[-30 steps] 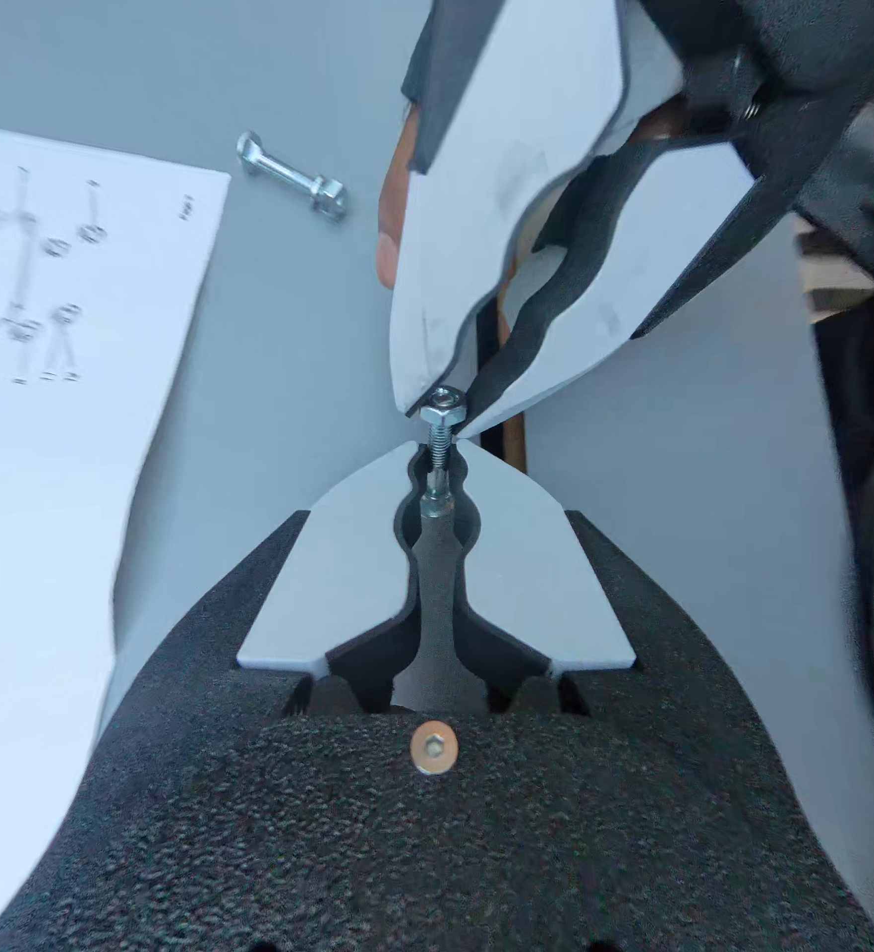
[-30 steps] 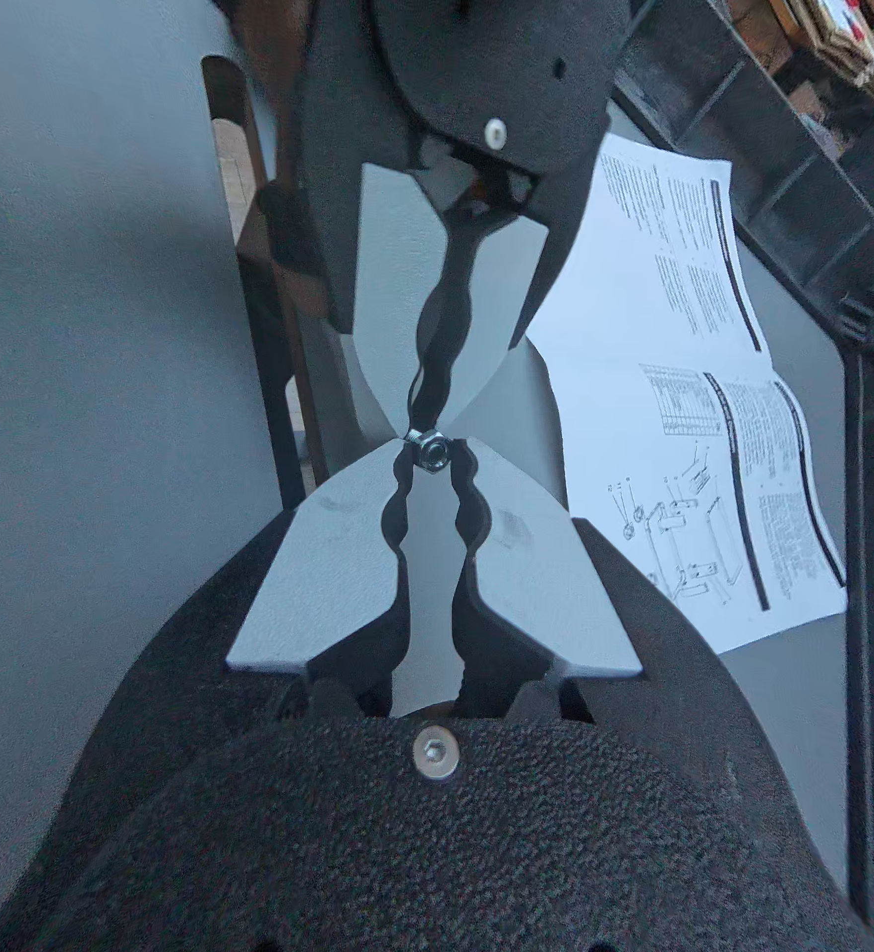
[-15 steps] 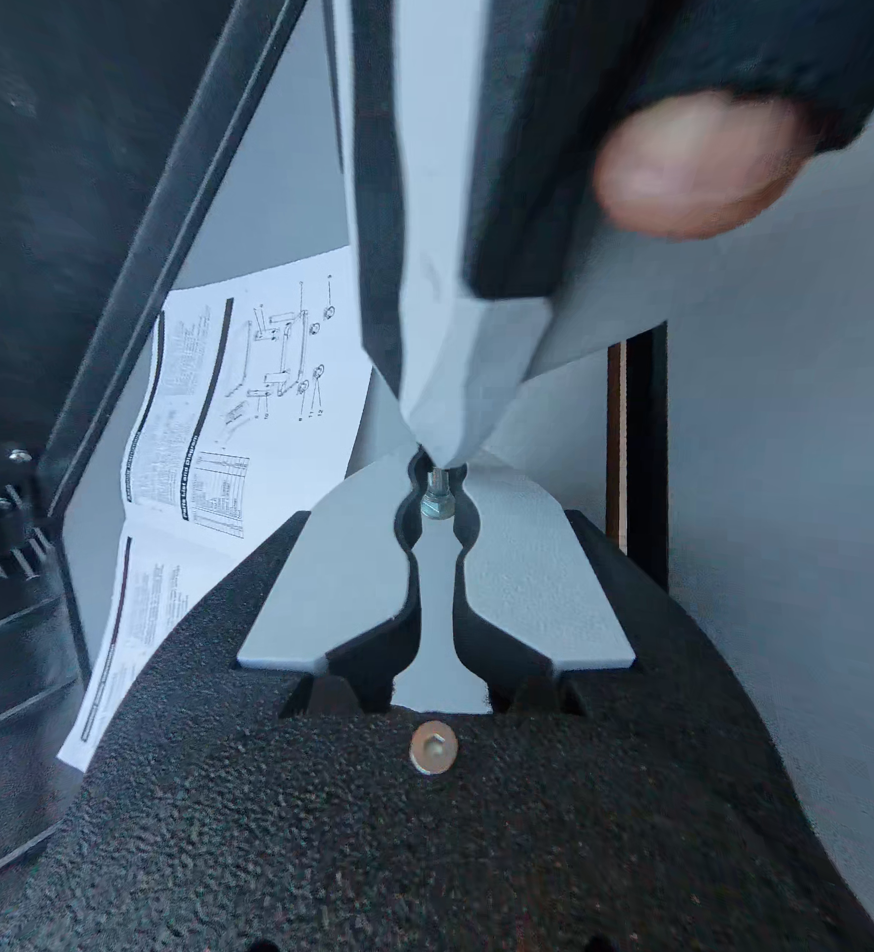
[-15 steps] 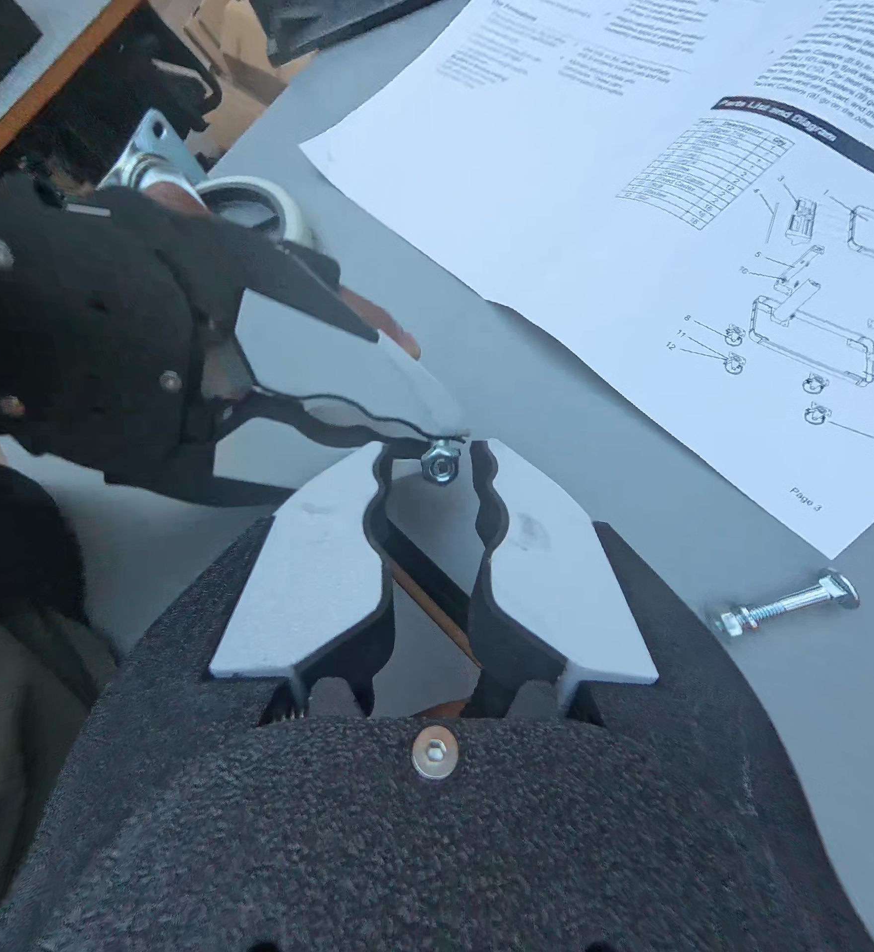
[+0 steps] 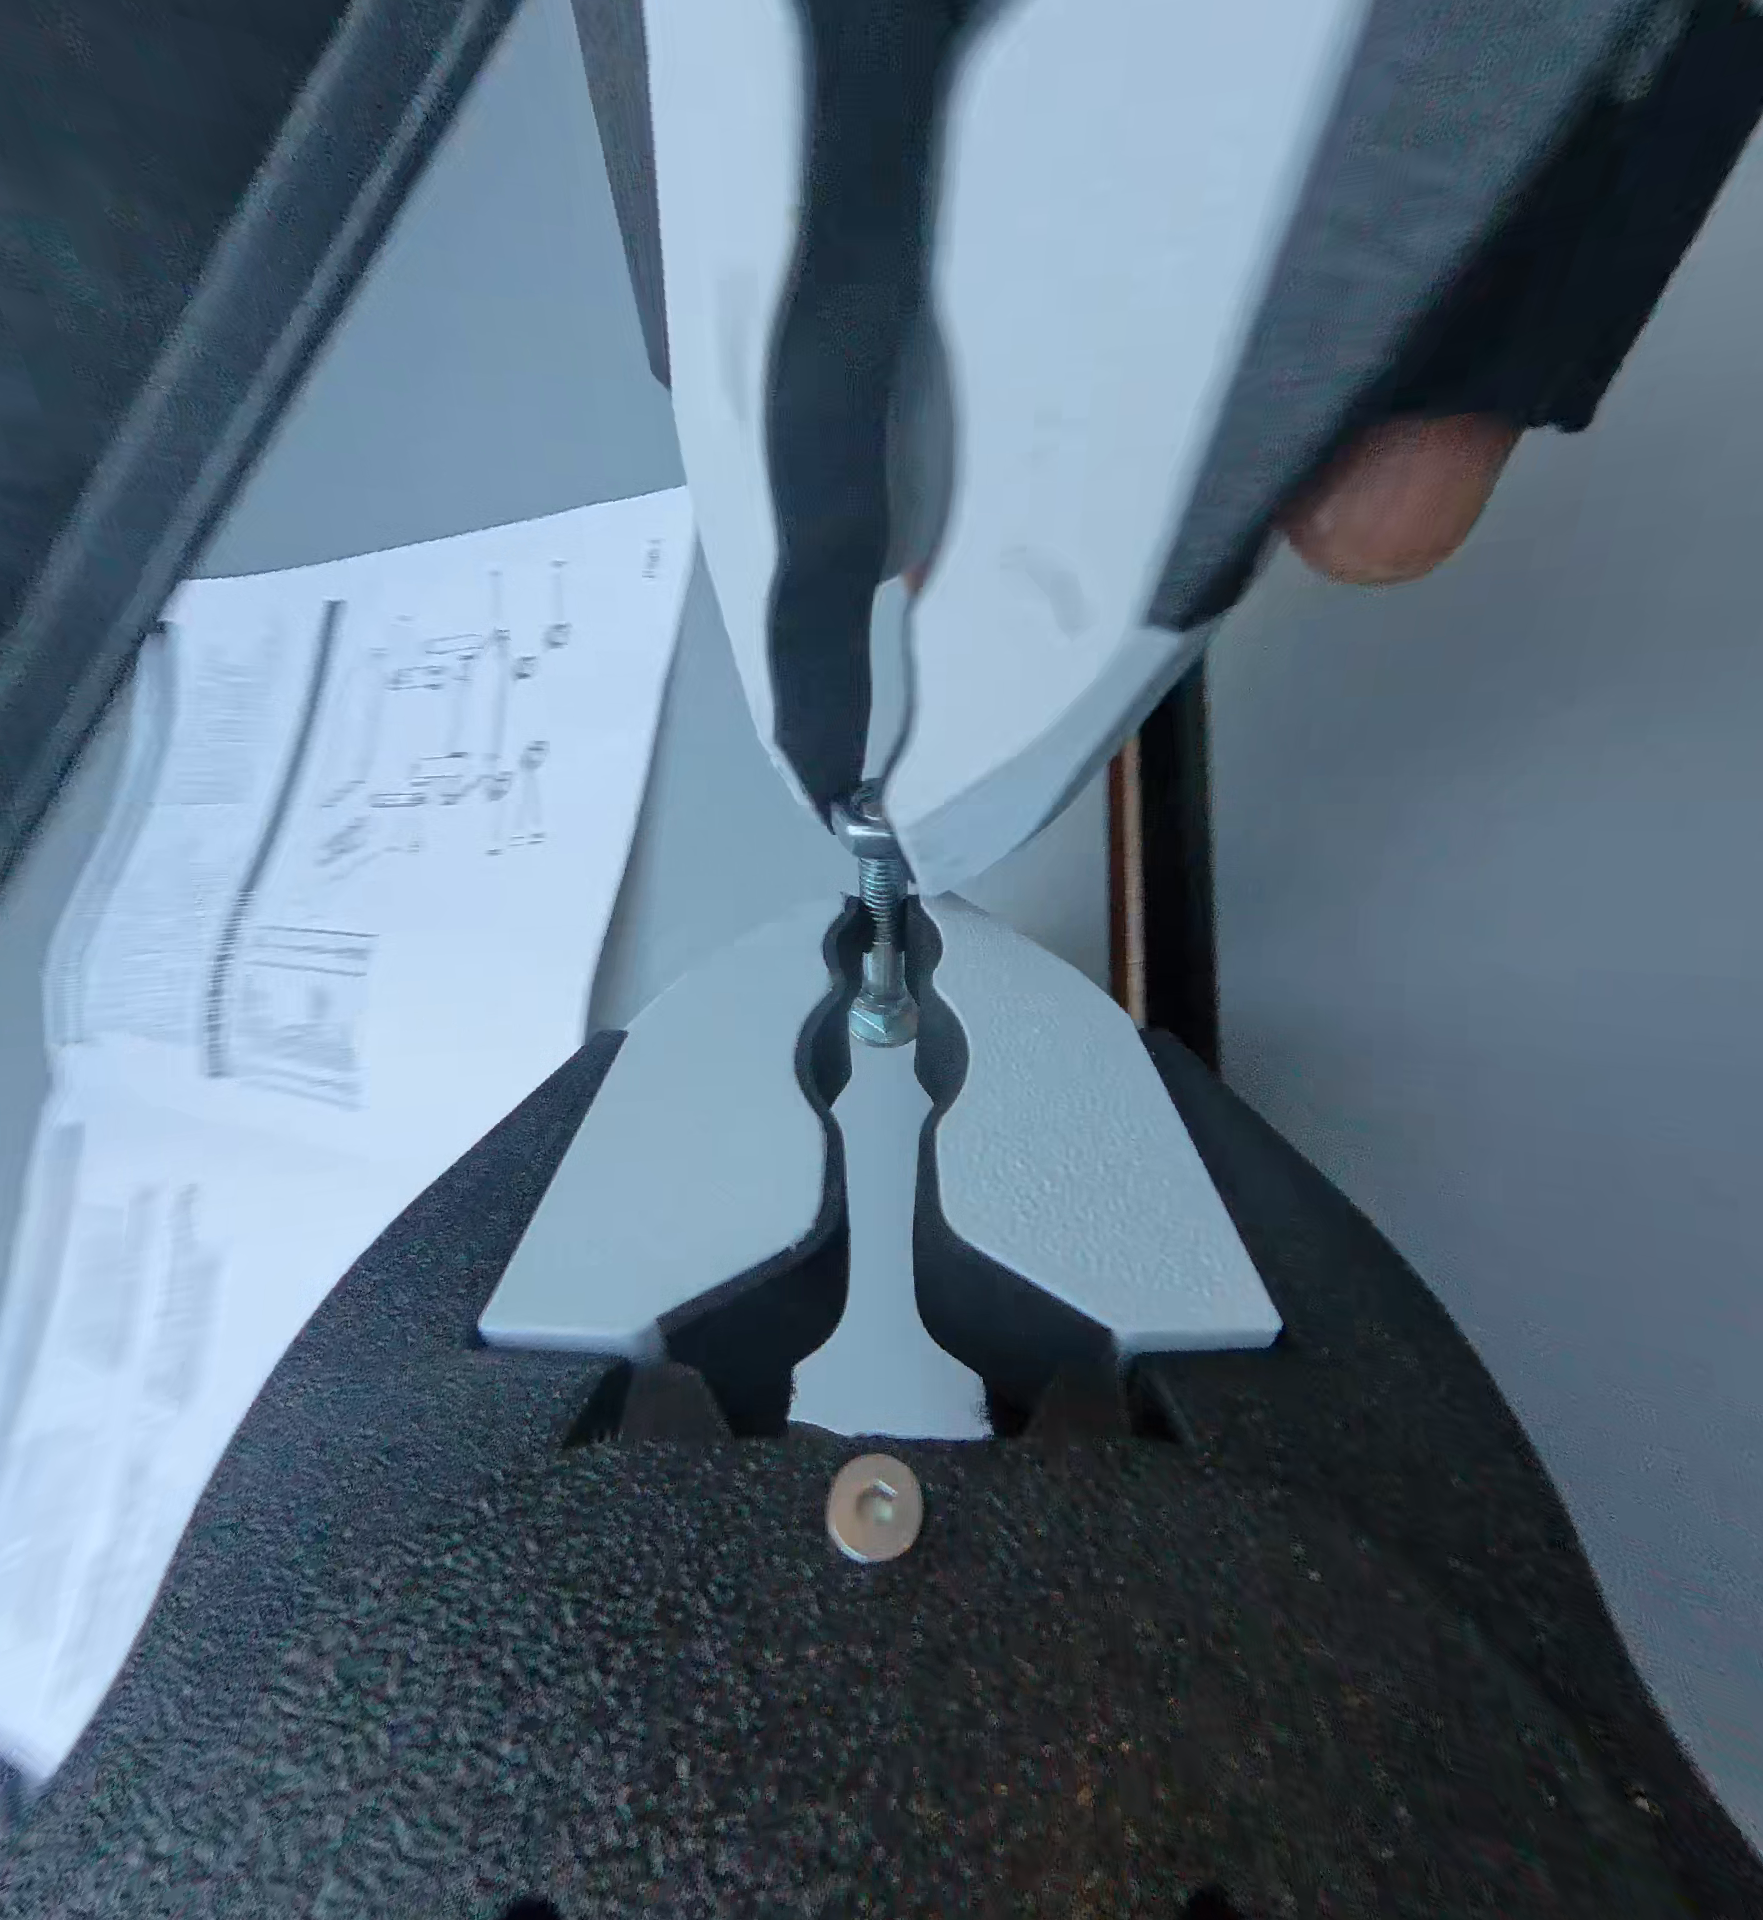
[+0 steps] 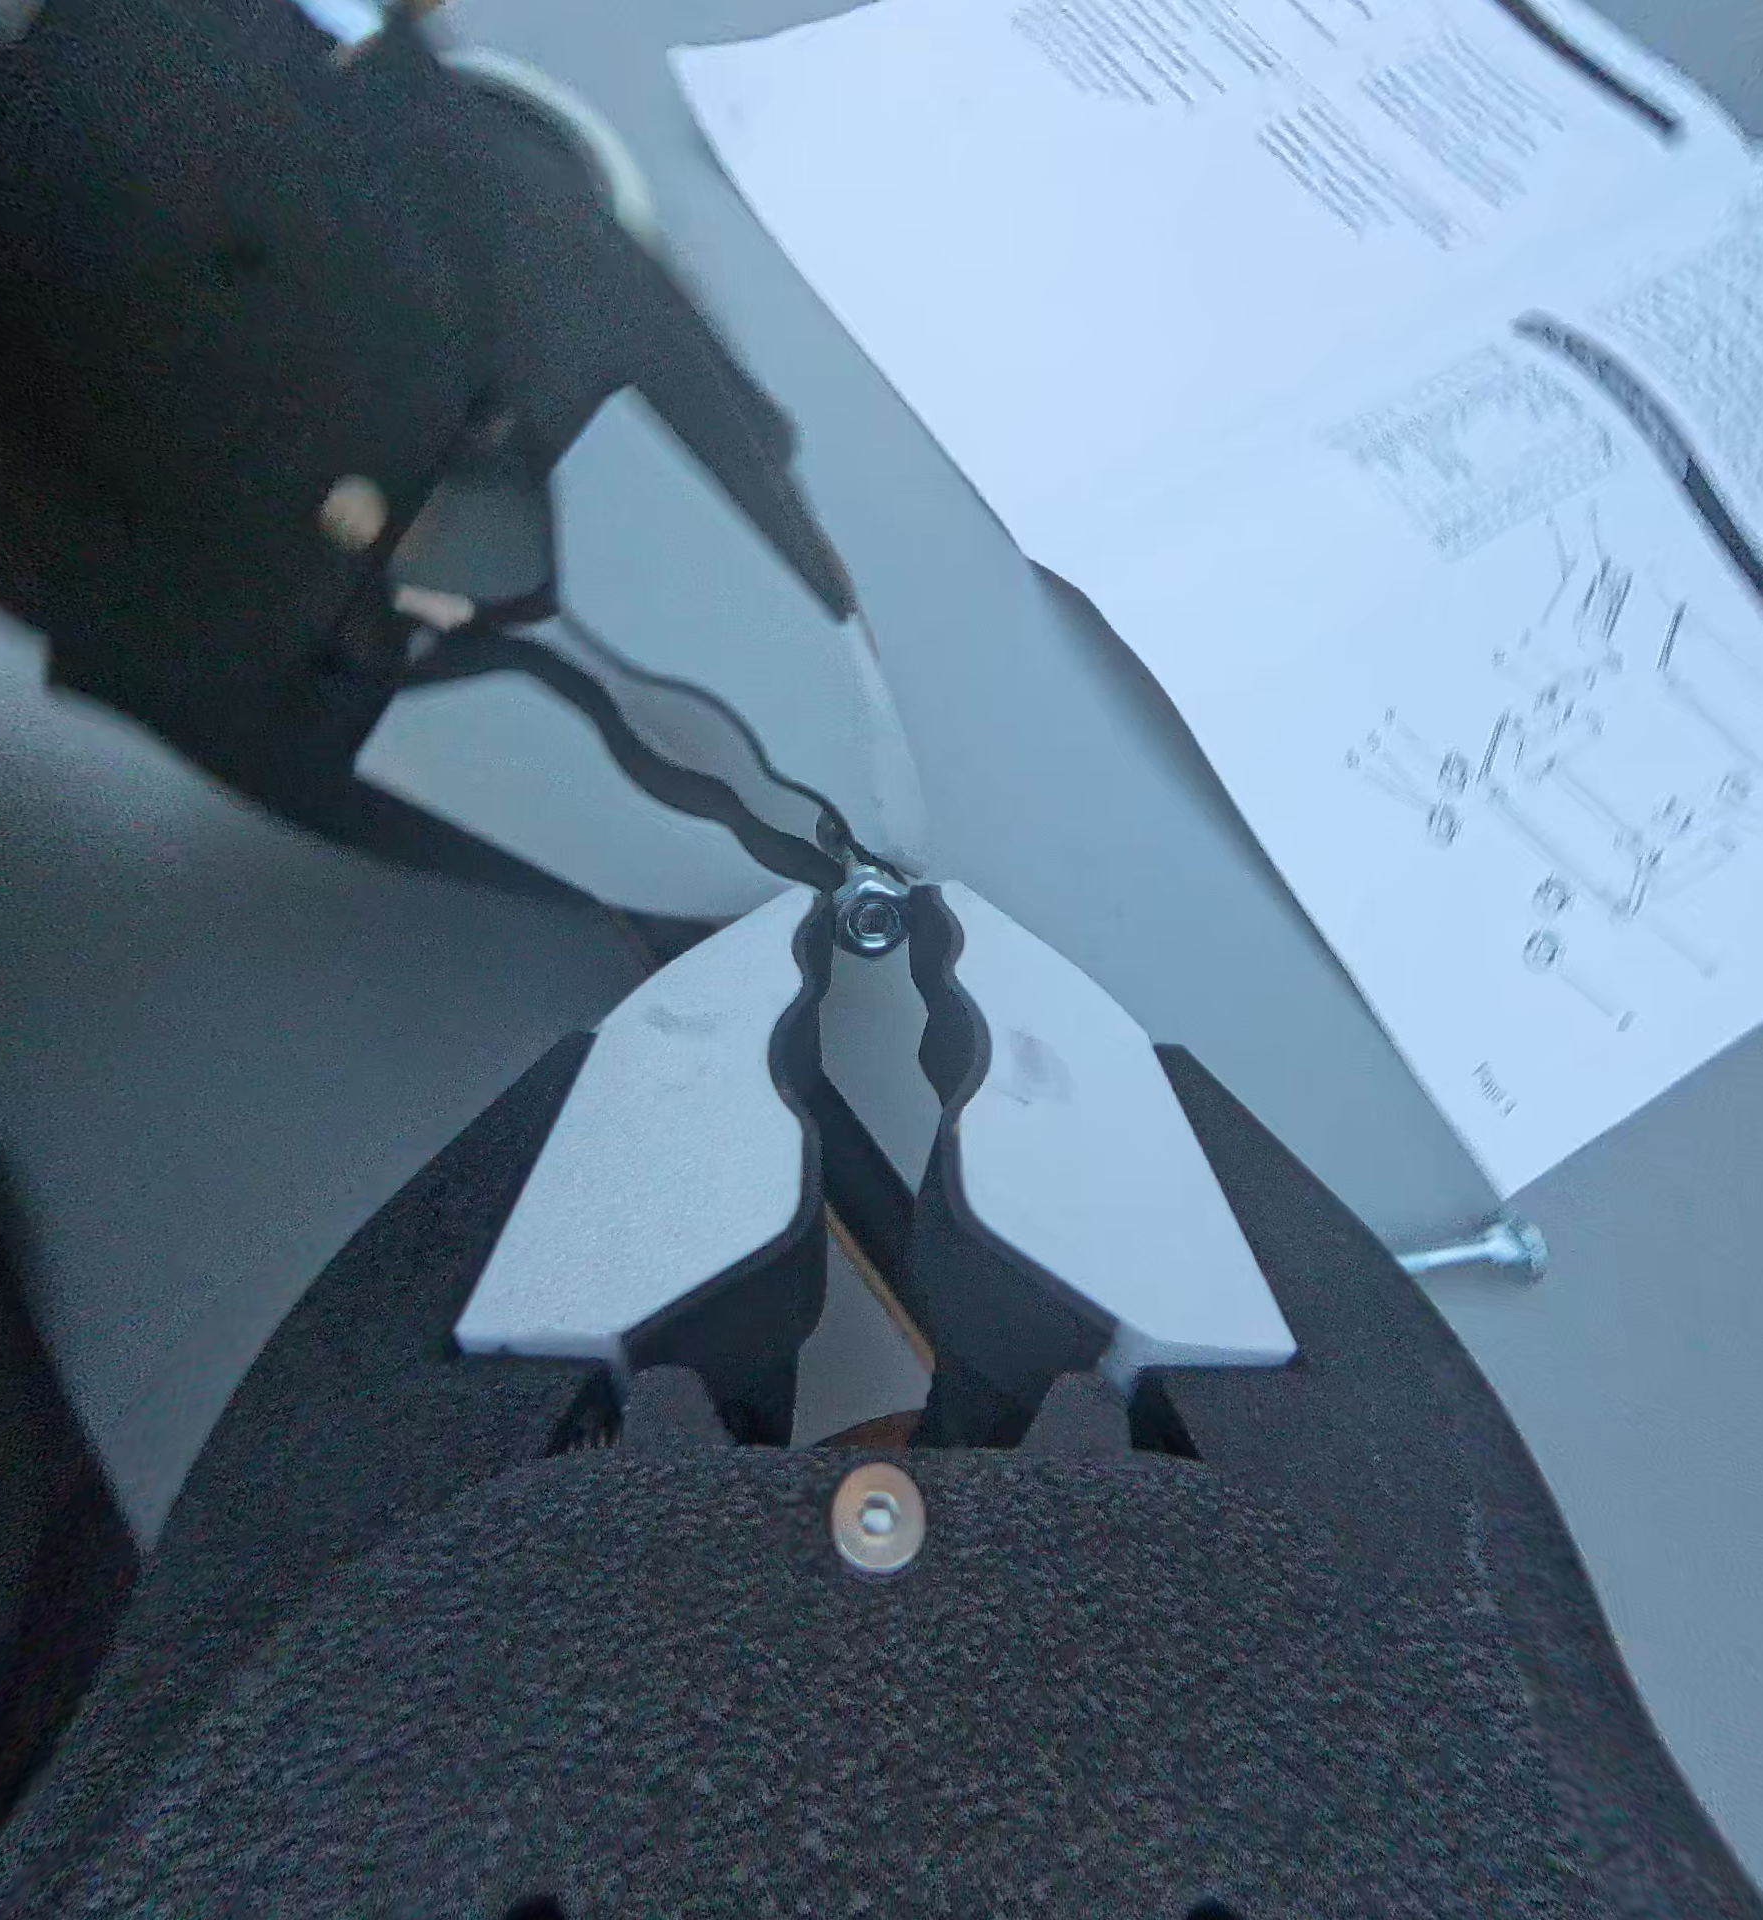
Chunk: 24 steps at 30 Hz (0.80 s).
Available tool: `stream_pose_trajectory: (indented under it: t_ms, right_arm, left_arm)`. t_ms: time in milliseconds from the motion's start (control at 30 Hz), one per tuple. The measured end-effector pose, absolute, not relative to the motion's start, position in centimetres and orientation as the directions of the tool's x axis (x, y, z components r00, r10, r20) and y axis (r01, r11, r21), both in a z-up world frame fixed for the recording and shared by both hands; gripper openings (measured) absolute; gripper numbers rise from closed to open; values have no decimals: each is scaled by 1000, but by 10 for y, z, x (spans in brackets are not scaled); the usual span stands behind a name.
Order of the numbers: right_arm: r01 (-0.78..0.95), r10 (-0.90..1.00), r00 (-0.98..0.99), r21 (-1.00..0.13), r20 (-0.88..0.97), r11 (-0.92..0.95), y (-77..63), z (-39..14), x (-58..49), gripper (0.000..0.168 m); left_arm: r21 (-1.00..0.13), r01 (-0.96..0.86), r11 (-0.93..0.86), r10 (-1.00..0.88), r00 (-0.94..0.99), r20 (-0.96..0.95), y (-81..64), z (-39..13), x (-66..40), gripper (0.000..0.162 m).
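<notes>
The left gripper [image 5: 882,935] pinches a bolt [image 5: 879,971] by its shank. The right gripper [image 6: 869,914] pinches the nut [image 6: 869,923] on that bolt's end, above a grey table [image 6: 1635,1455] with an instruction sheet [image 6: 1272,416].

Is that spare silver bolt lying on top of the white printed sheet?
No, the spare silver bolt lies on the bare grey table, just past the white printed sheet's corner.
</notes>
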State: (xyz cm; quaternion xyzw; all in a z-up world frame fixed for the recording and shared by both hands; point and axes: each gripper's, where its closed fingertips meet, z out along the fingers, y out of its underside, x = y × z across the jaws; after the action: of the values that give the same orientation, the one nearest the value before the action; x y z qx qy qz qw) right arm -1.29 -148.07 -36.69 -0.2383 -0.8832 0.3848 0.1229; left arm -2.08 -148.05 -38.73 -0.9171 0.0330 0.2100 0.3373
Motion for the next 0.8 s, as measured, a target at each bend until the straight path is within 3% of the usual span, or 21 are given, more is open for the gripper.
stream_pose_trajectory:
  t_ms: [67, 133, 233, 333, 433, 633, 800]
  right_arm:
    - [39, 336, -905, -736, 260, 676, -1484, -365, -7, 18]
    - [-71, 281, -889, -715, 361, 696, -1485, -366, -7, 18]
    - [87, 431, -859, -748, 278, 657, -1483, -367, -13, 18]
    - [363, 619, -785, -785, 33, 503, -1483, -367, -13, 38]
    - [491, 703, -706, -772, -80, 405, -1486, -364, -11, 36]
    - [604, 767, -620, -726, -167, 330, -1483, -366, -8, 21]
    - [551, 723, -678, -744, -135, 378, -1485, -366, -6, 17]
  left_arm:
    - [-661, -157, -734, 47, 959, -279, -1480, -389, -11, 7]
    - [-682, -107, -723, 46, 978, -201, -1480, -391, -8, 7]
    - [-663, -102, -742, 88, 965, -248, -1482, -392, -16, 7]
    - [-615, -148, -775, 140, 908, -395, -1486, -387, -28, 7]
    - [-558, -216, -801, 137, 841, -523, -1487, -384, -29, 7]
    - [-519, -265, -813, 144, 771, -620, -1487, -379, -26, 7]
    - [-517, -286, -807, 108, 789, -604, -1487, -378, -24, 7]
